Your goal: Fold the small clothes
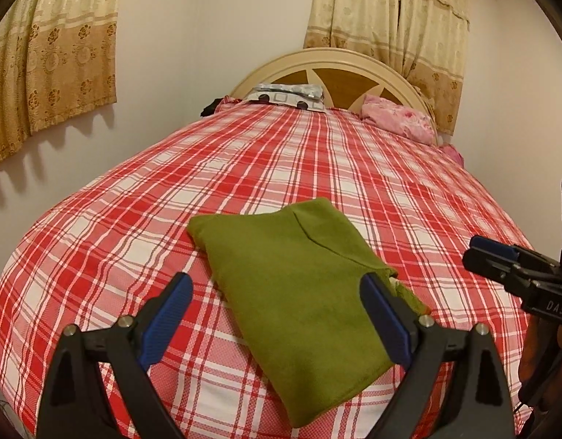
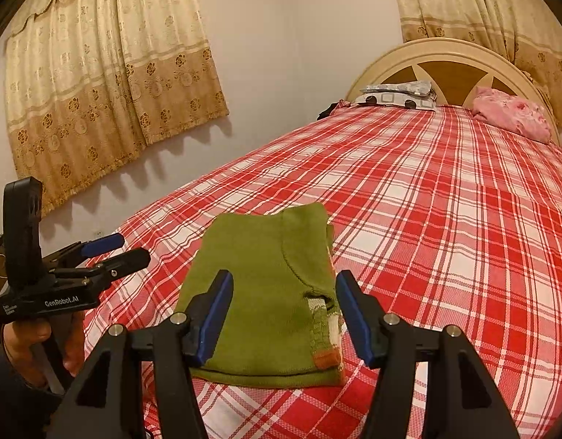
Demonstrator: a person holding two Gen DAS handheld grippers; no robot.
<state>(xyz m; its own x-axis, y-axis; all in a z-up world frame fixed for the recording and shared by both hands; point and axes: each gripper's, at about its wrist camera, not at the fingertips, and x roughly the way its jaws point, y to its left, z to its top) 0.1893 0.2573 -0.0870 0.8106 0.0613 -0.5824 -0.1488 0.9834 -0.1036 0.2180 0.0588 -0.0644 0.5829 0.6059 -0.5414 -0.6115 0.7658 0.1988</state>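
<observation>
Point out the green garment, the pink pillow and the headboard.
green garment (image 1: 299,292), left wrist view, middle of its folded top.
pink pillow (image 2: 515,115), right wrist view, its middle.
headboard (image 2: 453,73), right wrist view, brown wooden panel.

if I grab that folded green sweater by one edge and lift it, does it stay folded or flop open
The sweater is soft knit in loose stacked layers, so it would probably sag and unfold if lifted by one edge. It looks light, so a push should slide it over the bedsheet, perhaps bunching. It lies flat, so it cannot roll or tip.
</observation>
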